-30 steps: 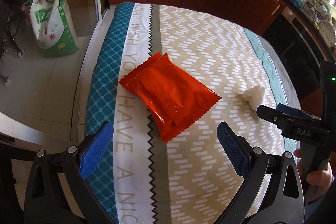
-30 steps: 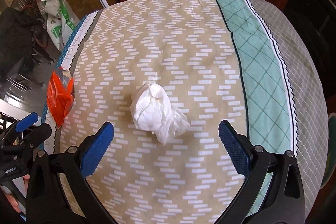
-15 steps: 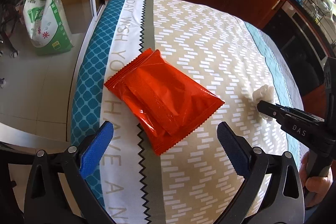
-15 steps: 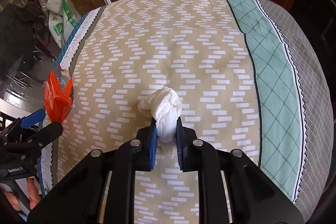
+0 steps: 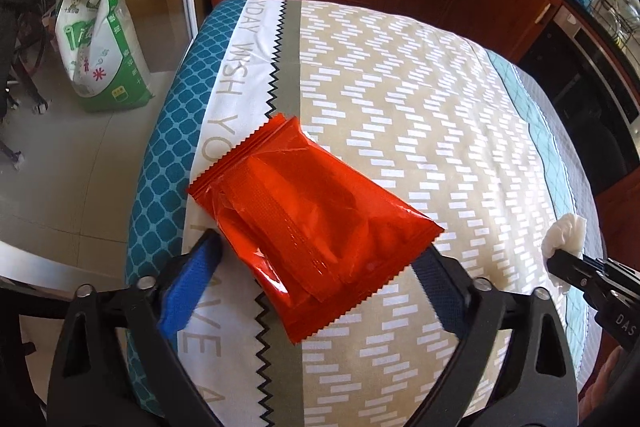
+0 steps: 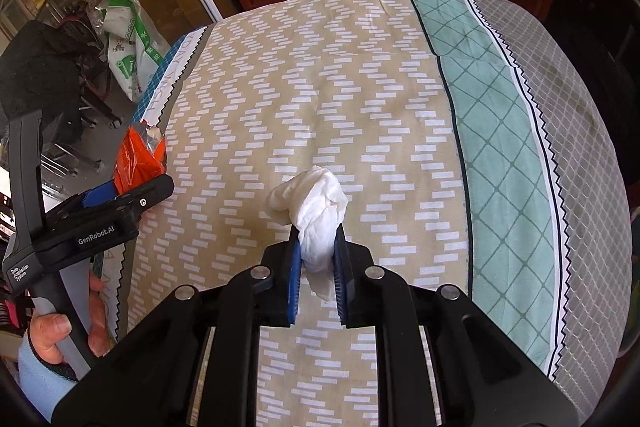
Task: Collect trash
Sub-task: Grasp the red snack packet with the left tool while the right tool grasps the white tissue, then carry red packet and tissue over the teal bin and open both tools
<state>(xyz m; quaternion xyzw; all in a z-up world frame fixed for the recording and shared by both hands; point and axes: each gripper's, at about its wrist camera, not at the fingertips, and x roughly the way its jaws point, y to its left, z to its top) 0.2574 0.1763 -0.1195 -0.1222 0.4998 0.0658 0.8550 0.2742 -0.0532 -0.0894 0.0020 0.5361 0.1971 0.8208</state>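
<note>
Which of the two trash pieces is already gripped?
The white crumpled tissue, pinched by the right gripper; the red wrapper lies between the left gripper's open fingers.

Red wrapper (image 5: 316,215) flat, perhaps empty — crumpled tissue (image 6: 316,211) pinched upright.

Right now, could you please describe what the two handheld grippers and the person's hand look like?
Both grippers, left gripper and right gripper, are matte black plastic with blue textured pads and silver pivot screws. The left one's body reads "GenRobot.AI" and "Data Acquisition System" in white, on a grey handle. The right shows "DAS". The left hand is bare, with a light blue sleeve. No cables show.
</note>
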